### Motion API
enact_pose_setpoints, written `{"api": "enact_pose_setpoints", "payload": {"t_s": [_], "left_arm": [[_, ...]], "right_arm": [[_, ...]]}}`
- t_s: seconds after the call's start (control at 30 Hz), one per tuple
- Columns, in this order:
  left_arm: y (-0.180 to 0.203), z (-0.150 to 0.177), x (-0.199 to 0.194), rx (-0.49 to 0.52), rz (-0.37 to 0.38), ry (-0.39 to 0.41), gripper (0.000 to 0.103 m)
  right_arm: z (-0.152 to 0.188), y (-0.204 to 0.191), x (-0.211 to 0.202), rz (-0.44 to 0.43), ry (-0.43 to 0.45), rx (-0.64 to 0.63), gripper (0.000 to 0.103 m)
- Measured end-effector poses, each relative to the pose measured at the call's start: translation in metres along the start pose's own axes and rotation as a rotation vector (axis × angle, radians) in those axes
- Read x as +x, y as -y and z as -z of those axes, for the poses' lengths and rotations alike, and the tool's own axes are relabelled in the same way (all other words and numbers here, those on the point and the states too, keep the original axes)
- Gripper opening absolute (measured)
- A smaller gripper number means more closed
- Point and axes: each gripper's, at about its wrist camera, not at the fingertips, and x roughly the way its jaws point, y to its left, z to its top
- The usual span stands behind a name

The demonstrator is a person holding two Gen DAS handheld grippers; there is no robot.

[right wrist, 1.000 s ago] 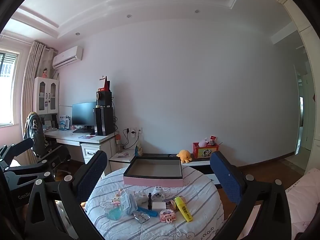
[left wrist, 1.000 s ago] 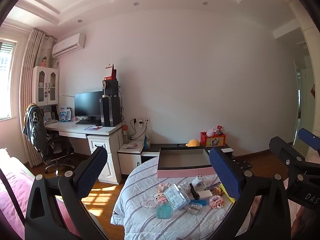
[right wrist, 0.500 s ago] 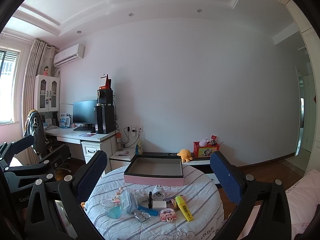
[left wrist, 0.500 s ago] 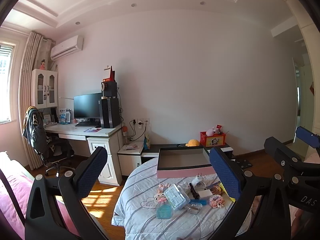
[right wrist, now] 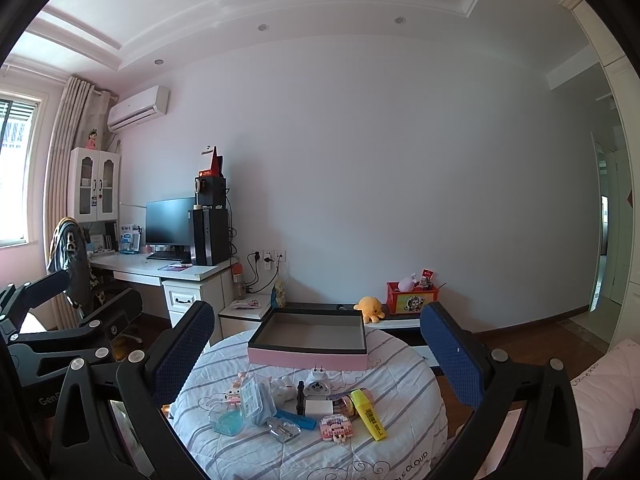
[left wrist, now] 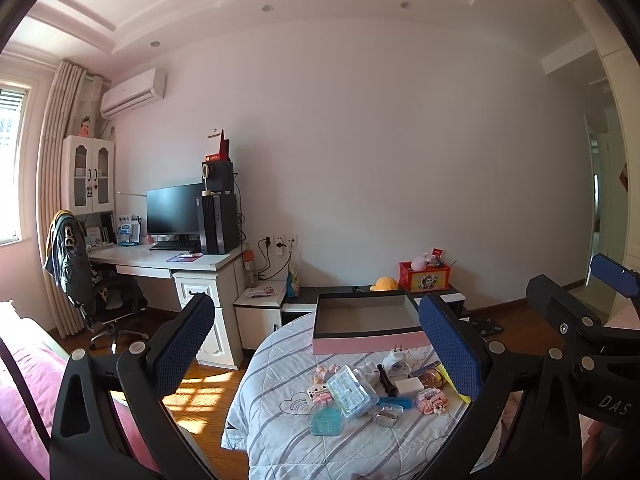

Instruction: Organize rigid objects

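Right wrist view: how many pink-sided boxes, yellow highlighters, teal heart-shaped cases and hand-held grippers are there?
pink-sided box: 1
yellow highlighter: 1
teal heart-shaped case: 1
hand-held grippers: 2, the left hand-held gripper and the right hand-held gripper, both open
Total: 5

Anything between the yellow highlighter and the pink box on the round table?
Partly. The white plug adapter sits against the near wall of the pink box, left of the yellow highlighter. The straight path from the highlighter looks open, and the box interior is bare. Both grippers hover open, holding nothing.
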Motion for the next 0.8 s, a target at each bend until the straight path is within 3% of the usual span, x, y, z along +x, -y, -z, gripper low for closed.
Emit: {"api": "enact_pose_setpoints", "payload": {"t_s": [0.8], "left_arm": [[-0.001, 0.003, 0.001, -0.004, -0.001, -0.004, 0.103]], "right_arm": [[-0.0016, -0.0001, -0.0022, 0.005, -0.007, -0.005, 0.103]]}}
